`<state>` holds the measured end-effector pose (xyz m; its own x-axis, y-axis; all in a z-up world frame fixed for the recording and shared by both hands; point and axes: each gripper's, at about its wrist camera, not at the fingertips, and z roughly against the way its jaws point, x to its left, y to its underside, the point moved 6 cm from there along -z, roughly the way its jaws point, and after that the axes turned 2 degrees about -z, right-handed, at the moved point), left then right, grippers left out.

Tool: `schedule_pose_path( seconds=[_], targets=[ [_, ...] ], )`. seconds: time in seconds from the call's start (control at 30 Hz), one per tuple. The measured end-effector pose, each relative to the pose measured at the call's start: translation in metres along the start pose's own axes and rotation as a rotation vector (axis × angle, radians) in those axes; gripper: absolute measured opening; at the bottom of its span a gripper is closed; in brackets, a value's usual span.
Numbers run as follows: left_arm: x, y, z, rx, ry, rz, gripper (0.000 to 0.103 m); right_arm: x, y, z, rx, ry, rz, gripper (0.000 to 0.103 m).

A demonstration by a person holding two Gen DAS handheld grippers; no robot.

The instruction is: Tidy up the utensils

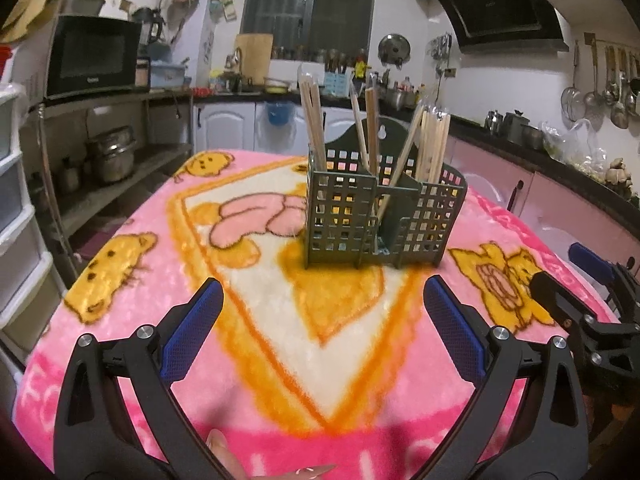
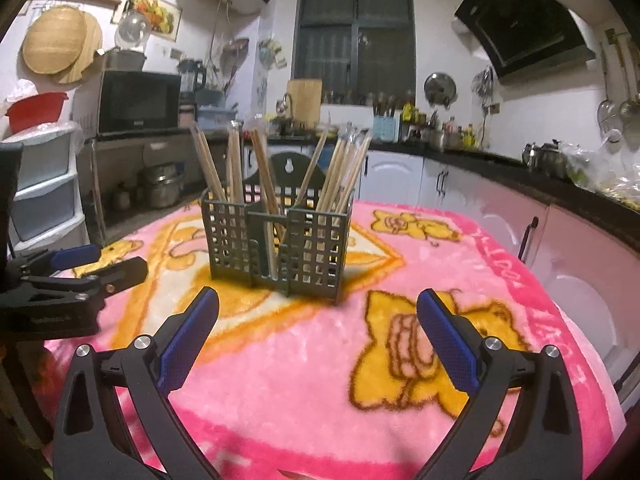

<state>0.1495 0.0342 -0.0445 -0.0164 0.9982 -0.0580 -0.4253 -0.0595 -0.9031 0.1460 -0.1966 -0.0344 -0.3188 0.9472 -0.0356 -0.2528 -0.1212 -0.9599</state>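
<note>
The left gripper (image 1: 322, 304), jaws spread wide and holding nothing, hovers over a pink blanket (image 1: 224, 408). Ahead stands a green lattice caddy (image 1: 380, 220) holding upright wooden chopsticks (image 1: 434, 144). They look light, stiff and slippery, best pinched mid-shaft. The right gripper (image 2: 318, 312) is likewise spread and idle.
</note>
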Motion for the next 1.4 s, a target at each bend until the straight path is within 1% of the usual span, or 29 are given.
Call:
schedule_pose_path(
  seconds=[0.23, 0.33, 0.43, 0.53, 0.63, 1.4],
  targets=[
    [0.002, -0.001, 0.018, -0.087, -0.014, 0.012, 0.092, 0.003, -0.006, 0.026, -0.127, 0.014, 0.001, 0.096],
    [0.001, -0.003, 0.026, -0.127, -0.013, 0.013, 0.092, -0.004, -0.008, 0.031, -0.156, 0.019, -0.037, 0.096],
    [-0.001, -0.003, 0.029, -0.148, -0.009, 0.005, 0.092, -0.009, -0.006, 0.026, -0.135, 0.033, -0.064, 0.097],
    [-0.002, -0.003, 0.030, -0.154, -0.011, -0.003, 0.092, -0.013, -0.004, 0.021, -0.110, 0.039, -0.079, 0.097],
    [-0.002, -0.002, 0.030, -0.154, -0.012, -0.003, 0.092, -0.013, -0.003, 0.020, -0.103, 0.043, -0.083, 0.097],
    [-0.001, -0.002, 0.030, -0.150, -0.015, -0.001, 0.092, -0.010, -0.002, 0.022, -0.112, 0.038, -0.068, 0.097]
  ],
)
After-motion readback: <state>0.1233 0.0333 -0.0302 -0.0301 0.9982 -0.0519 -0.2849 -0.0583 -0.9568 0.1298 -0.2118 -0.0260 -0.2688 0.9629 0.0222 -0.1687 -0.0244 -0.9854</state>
